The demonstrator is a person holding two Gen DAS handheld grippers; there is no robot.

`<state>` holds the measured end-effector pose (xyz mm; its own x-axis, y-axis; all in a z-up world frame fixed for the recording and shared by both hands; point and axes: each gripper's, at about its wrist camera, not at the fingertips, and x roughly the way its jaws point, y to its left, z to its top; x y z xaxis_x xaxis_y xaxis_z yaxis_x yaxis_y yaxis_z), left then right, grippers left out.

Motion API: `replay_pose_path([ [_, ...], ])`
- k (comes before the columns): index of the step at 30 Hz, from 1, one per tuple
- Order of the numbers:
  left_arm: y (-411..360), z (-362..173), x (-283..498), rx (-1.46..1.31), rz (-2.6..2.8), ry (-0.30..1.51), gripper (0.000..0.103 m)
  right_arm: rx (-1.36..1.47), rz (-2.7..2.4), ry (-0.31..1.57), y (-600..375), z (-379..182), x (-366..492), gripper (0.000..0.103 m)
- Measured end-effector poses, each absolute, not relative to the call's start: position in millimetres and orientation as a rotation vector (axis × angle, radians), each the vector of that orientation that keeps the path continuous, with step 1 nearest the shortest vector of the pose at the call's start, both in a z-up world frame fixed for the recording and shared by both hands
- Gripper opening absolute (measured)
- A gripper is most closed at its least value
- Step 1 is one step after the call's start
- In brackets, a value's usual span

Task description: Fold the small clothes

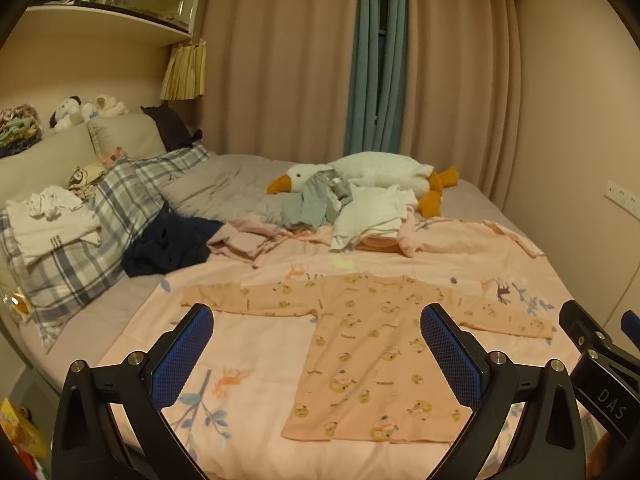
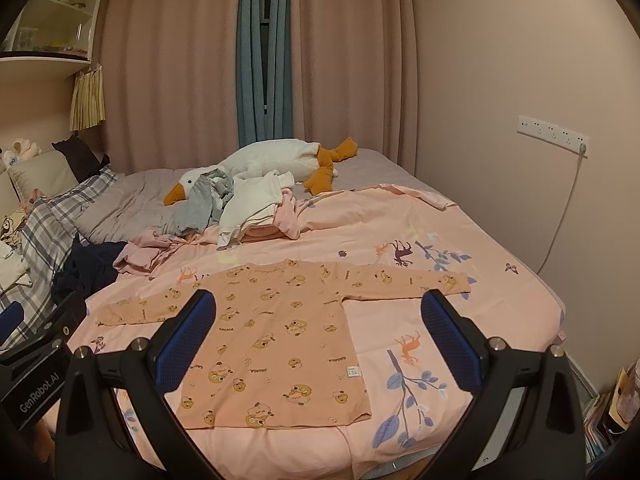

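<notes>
A small orange long-sleeved shirt (image 1: 360,340) with a cartoon print lies flat on the pink bedsheet (image 1: 256,352), sleeves spread to both sides. It also shows in the right wrist view (image 2: 280,340). My left gripper (image 1: 316,320) is open and empty, held above the shirt's near left side. My right gripper (image 2: 318,312) is open and empty, held above the shirt's near right side. Part of the right gripper shows at the right edge of the left wrist view (image 1: 596,344).
A pile of unfolded clothes (image 1: 344,212) lies further back on the bed by a white plush goose (image 1: 372,172). A dark garment (image 1: 168,244) and plaid pillows (image 1: 80,248) with folded white clothes (image 1: 48,224) lie at the left. A wall stands to the right.
</notes>
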<state>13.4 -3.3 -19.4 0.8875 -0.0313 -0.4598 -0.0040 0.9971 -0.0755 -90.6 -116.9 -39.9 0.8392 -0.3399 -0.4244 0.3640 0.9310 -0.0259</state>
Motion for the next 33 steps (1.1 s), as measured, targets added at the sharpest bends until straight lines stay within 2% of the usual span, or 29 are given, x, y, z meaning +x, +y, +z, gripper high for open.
replay_pose_path([
  [33,-4.8,-20.7,10.6,-0.071,-0.019,0.468,0.102,0.033,-0.372,0.443,-113.4,-40.0,-89.2,0.103],
])
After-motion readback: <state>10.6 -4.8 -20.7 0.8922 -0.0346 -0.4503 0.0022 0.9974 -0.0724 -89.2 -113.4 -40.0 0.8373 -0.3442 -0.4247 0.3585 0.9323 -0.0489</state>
